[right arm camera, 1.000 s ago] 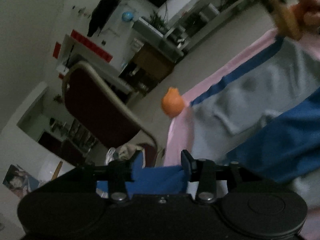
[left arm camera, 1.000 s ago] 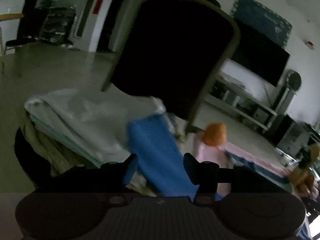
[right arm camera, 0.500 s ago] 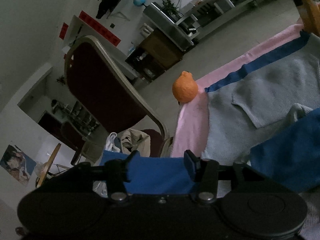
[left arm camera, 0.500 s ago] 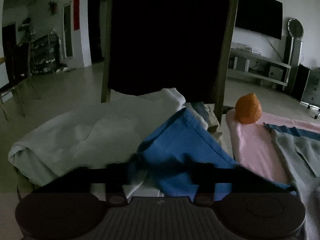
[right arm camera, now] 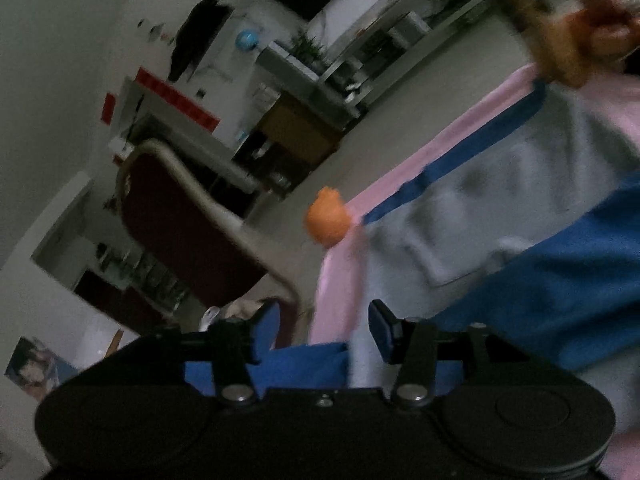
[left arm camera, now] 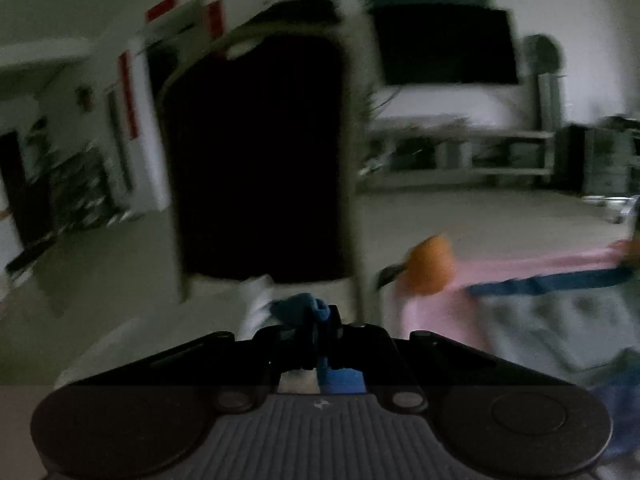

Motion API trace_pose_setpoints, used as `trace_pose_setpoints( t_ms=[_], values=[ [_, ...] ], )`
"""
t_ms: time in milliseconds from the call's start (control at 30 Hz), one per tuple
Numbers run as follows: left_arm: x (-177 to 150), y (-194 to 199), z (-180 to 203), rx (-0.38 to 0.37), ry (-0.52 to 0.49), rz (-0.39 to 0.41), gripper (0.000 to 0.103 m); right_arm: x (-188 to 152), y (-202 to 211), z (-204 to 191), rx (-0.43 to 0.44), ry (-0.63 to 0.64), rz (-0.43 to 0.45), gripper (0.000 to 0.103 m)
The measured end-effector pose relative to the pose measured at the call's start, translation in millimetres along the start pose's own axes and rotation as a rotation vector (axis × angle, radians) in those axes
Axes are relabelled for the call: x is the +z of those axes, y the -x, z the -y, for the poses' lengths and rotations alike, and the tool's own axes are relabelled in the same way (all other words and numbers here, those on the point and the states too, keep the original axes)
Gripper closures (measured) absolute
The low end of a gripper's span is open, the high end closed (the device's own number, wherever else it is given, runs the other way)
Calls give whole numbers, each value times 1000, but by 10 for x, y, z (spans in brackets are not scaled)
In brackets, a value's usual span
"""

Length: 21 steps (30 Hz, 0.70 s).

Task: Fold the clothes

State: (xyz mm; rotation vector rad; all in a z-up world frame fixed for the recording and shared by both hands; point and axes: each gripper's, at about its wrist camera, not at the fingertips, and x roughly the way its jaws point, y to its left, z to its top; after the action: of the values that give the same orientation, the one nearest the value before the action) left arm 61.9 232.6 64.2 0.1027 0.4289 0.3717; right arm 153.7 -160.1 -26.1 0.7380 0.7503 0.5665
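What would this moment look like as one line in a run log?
left tongs: shut on blue cloth | right tongs: opening, blue sleeve between, unpinched | grey garment: on pink sheet

A dark-backed chair (left arm camera: 260, 152) with a pale metal frame stands beside the pink-covered surface (left arm camera: 436, 312). An orange toy (left arm camera: 430, 266) sits at that surface's corner. Across the floor, a black television (left arm camera: 444, 46) hangs above a long low shelf (left arm camera: 460, 152).

Both wrist views look low and close across the pink-covered surface (left arm camera: 432, 316), sharing the orange toy (left arm camera: 430, 266) and chair (right arm camera: 188, 236)
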Motion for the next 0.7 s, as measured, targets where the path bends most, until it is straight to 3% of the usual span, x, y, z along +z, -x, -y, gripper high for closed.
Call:
trace_pose_setpoints(
  t_ms=[133,300,367,467,567,700],
  values=[
    [255,388,765,-110,-96,80,99,205,393,567,-47,-43,51,48],
    [503,754,1822,-259,-187,128,99,249,668,1453,-122,-255,130,48],
    [536,775,2201,-320,-190,116,99,276,778,1654,-104,-356,142,48],
    [492,717,2794,-401,-191,79,99,331,928,1708,-90,-349,178,48],
    [262,604,3363,-457,-207,-13,84,366,985,1693,-114,-303,195,48],
    [-191,608,3768,-530,-223,-166,74,421,998,1733,-160,-299,210,48]
  ],
)
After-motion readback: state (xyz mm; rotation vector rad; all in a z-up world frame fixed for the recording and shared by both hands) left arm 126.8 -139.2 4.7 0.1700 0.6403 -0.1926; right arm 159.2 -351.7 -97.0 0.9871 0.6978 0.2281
